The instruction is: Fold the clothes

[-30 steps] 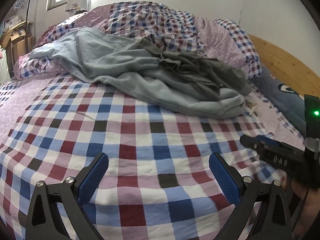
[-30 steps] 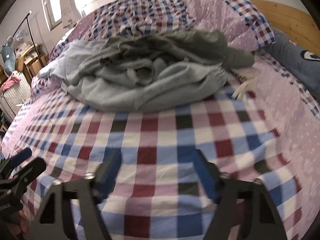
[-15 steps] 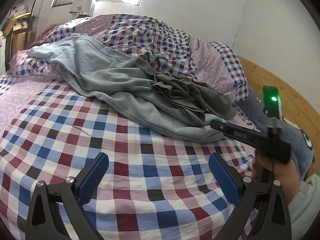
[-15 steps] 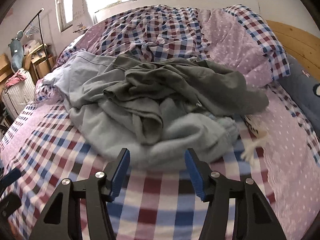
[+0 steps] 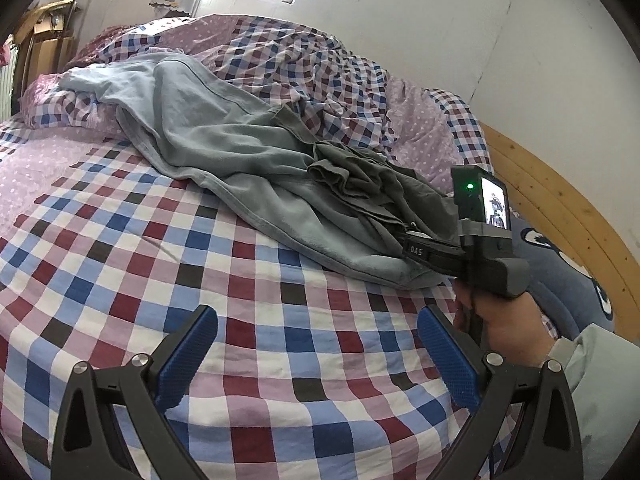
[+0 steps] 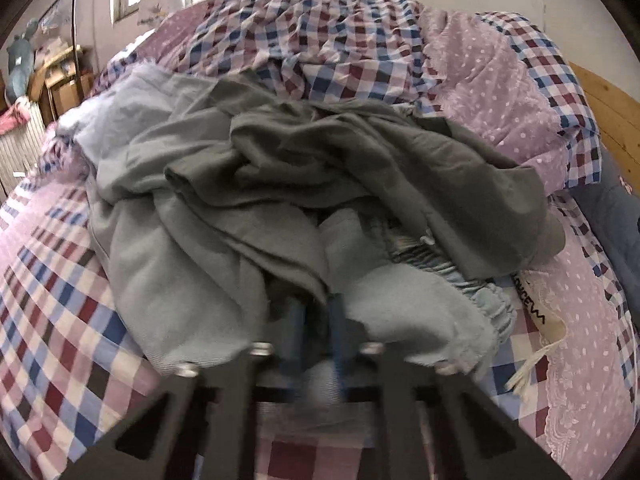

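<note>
A crumpled dark grey garment (image 5: 360, 184) (image 6: 320, 168) lies on top of a light blue garment (image 5: 224, 148) (image 6: 160, 280), both heaped on the checked bed sheet (image 5: 200, 280). My right gripper (image 6: 318, 320) is pushed into the near edge of the heap, jaws drawn almost together on a hanging fold of the dark grey garment; the view is blurred. From the left wrist view its tips are buried in the cloth, and a hand (image 5: 508, 324) holds its body (image 5: 480, 252). My left gripper (image 5: 316, 356) hovers open over bare sheet, short of the heap.
A bunched checked quilt (image 5: 312, 64) and a dotted purple pillow (image 6: 500, 92) lie behind the heap. A blue cushion (image 5: 560, 280) rests against the wooden headboard (image 5: 560, 208) on the right. A white lace-edged cloth (image 6: 548, 328) lies beside the heap.
The right gripper has moved forward into the clothes heap and its jaws have narrowed from open to nearly together. The left gripper has stayed open, turning slightly so the heap sits further right.
</note>
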Demonstrator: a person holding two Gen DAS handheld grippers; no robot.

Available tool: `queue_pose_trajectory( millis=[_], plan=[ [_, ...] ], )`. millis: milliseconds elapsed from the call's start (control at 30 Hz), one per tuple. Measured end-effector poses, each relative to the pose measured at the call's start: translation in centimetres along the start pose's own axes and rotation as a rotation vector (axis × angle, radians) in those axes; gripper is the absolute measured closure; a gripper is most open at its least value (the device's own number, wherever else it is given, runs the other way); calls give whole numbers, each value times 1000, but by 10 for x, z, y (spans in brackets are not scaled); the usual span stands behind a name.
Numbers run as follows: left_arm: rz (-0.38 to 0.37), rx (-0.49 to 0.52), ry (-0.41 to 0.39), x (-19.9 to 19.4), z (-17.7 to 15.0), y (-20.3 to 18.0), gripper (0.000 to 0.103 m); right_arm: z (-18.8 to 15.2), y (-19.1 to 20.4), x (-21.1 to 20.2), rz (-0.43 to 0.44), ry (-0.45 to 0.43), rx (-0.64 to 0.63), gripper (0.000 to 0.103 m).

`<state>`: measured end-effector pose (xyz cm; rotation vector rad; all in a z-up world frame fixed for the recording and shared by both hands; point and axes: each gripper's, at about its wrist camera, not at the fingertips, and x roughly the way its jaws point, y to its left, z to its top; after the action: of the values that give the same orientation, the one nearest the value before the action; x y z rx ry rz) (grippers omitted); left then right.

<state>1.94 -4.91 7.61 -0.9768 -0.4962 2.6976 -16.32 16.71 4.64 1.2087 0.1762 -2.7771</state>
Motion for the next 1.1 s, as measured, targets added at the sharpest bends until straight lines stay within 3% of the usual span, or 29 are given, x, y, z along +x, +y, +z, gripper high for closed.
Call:
queue_pose_trajectory(
  millis=[200, 433, 600, 700, 767, 1100],
  plan=[
    [-30, -56, -4, -3, 4, 9, 1, -2, 7, -31, 41, -78, -13, 102],
    [-109, -163, -20, -8, 9, 25, 1, -14, 15, -98, 204, -162, 23, 103],
    [-138, -243, -15, -9, 10, 35, 1, -25, 17, -106, 175, -131, 19, 103],
    [-139, -241, -21, -11, 12, 34, 1, -23, 5, -90, 101, -98, 41, 89],
    [-132, -235, -28, -12, 13, 34, 1, -20, -3, -80, 84, -84, 63, 56],
    [-132, -283, -5, -2, 9, 44, 1, 8, -1, -33, 33, -38, 18, 56]
  ],
)
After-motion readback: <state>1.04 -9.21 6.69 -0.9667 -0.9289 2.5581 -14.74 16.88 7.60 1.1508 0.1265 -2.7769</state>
